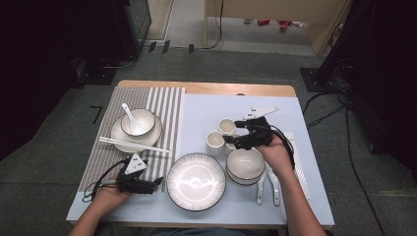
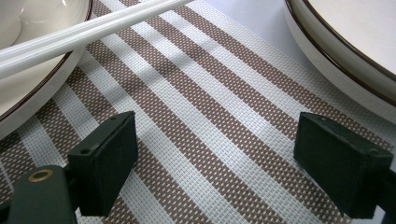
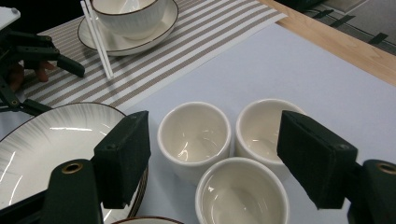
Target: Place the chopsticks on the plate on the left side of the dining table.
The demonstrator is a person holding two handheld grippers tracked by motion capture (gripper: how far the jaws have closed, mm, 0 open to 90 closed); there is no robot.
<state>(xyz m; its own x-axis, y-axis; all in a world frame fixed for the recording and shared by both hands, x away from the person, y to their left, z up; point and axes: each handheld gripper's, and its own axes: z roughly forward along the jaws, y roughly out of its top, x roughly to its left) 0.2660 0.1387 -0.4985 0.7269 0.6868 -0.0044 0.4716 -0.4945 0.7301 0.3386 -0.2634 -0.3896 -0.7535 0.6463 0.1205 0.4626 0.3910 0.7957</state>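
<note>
Right tool [image 3: 215, 154] is held wide open just above three cups [image 3: 195, 133], clustered directly below, nearest cup [image 3: 240, 193] between its jaws.

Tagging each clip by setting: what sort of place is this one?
Probably a lab or studio recording bay, not a home: the laid table stands on grey carpet, with loose cables and dark equipment stands around it.
</note>
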